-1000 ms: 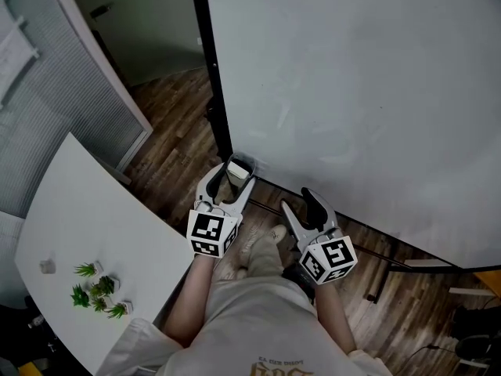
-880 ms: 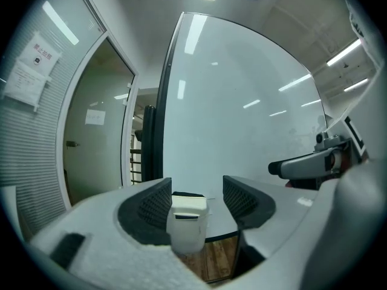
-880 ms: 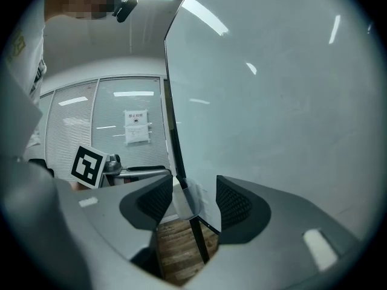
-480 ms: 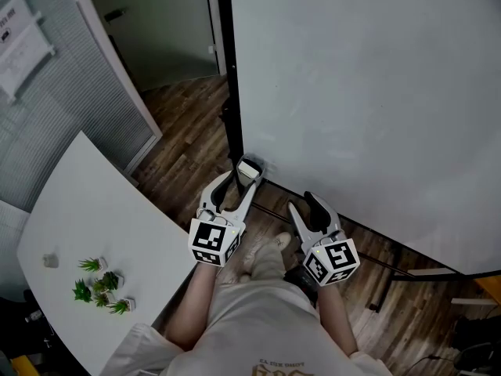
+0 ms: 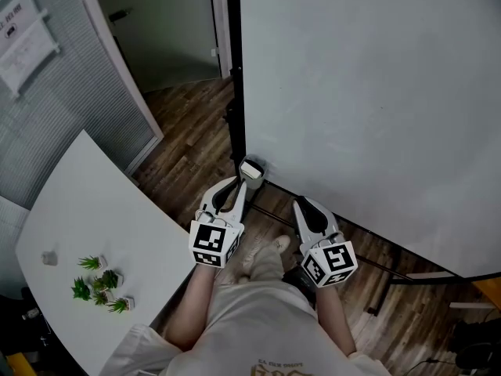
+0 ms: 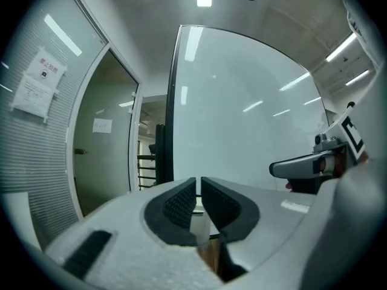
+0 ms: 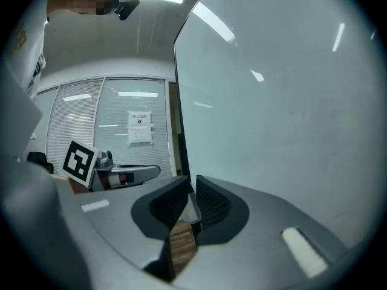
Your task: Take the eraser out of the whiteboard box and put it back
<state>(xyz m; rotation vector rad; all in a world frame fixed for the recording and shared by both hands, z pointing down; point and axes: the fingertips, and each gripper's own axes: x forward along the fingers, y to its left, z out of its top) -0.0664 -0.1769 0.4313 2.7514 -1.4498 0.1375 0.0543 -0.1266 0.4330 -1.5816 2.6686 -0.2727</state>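
1. Left tool point(image 5: 239, 185), lower centre of the head view, in my left hand. Jaws clenched to a thin slit, having just been closing. Its own view shows nothing between the pads.
2. Right tool point(image 5: 300, 204), just right of the first, in my right hand. It is also drawn in to a narrow slit and has just been closing, with nothing in its grip.
3. Whiteboard box point(image 5: 259, 163), a small white container at the bottom left corner of the whiteboard point(image 5: 368, 92), just beyond my left tool's tips and apart from them. Contents: one pale block, the eraser point(image 5: 250, 170) as far as I can tell; it is too small to be sure.
4. Floor point(image 5: 188, 143), dark wood planks, under my feet and the box.
5. Tabletop point(image 5: 102, 210), white, at lower left. It carries a cluster of small green plants point(image 5: 99, 290) near its lower edge.
6. Partition point(image 5: 47, 124), slatted, at upper left, with paper notices point(image 5: 27, 41) fixed to it.

Changes against a second ago: both tools then stood spread wide, and my left tool's tips flanked the box; now they lie short of it. The box sits slightly further right in the frame.
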